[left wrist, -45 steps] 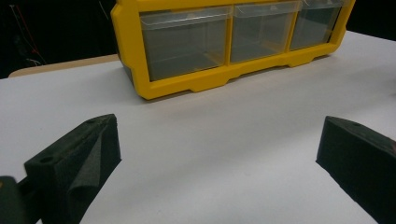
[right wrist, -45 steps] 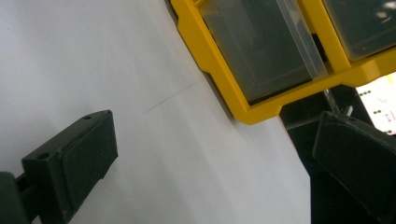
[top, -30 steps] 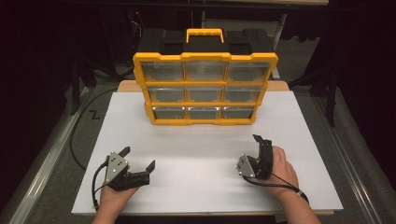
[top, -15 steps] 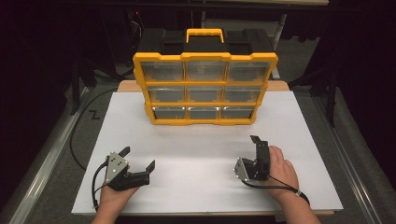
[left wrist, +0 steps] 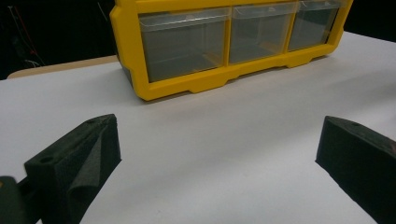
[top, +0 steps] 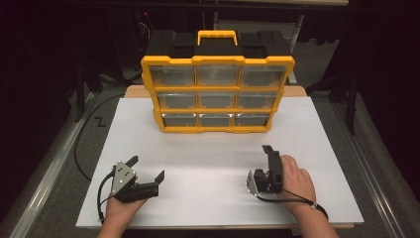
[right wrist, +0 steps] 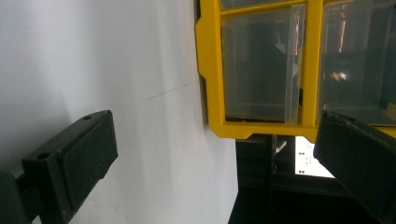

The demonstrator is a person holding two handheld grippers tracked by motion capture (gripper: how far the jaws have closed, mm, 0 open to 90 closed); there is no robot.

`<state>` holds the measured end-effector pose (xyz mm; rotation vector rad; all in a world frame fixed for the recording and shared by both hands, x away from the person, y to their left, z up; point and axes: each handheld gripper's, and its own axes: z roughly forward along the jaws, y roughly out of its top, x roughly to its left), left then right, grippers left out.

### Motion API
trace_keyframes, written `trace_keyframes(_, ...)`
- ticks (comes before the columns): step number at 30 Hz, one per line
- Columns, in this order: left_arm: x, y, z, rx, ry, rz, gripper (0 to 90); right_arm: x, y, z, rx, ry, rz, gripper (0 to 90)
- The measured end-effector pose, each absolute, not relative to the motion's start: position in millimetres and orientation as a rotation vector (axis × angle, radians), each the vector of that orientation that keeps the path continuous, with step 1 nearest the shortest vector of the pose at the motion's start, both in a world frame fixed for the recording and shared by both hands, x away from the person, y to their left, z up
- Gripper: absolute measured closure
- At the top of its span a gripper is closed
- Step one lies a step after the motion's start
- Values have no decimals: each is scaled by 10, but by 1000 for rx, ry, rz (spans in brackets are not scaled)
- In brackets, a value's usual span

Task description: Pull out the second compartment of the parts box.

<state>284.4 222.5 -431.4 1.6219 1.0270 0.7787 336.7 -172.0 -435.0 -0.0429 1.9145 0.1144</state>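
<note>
The organizer (top: 217, 84), a yellow frame with a black top and a yellow handle (top: 217, 35), stood upright at the far middle of the white board (top: 208, 163). Its front faced the person and carried three rows of three clear drawers. Its base rested on the board's far part; a strip of wooden tabletop (top: 134, 91) showed behind the board at either side of it.

The left gripper (top: 145, 168) lay near the board's front left corner, held in the left hand (top: 121, 208). Its jaws stood wide apart and gripped nothing. They pointed toward the organizer, well apart from it. In the left gripper view, bare board lay between the jaws, and the organizer's bottom row of drawers (left wrist: 233, 37) crossed the top of the frame.

The right gripper (top: 270, 158) sat toward the board's front right, held in the right hand (top: 294, 181). It was rolled onto its side, with one jaw above the other, and its grey plate (top: 251, 184) faced left. Its jaws were also spread wide and empty. In the right gripper view, the scene appeared turned a quarter: the board formed the left part and the organizer's lower right corner (right wrist: 219, 126) lay between the jaws, farther off and untouched.

A black cable (top: 81, 148) ran along the floor left of the board.
</note>
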Motion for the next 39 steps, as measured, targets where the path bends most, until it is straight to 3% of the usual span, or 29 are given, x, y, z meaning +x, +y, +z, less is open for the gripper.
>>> trace_keyframes(13, 2841, 2220, -4317, 1627, 1019, 786, 3, 3332, -1670, -4347, -80, 1889, 117, 33)
trace_keyframes(27, 2842, 2227, -4320, 1619, 1024, 801, 4, 3278, -1572, -4356, -117, 1846, 123, 160)
trace_keyframes(39, 2836, 2216, -4320, 1624, 1007, 801, 4, 3250, -1440, -4400, -151, 1828, 131, 208)
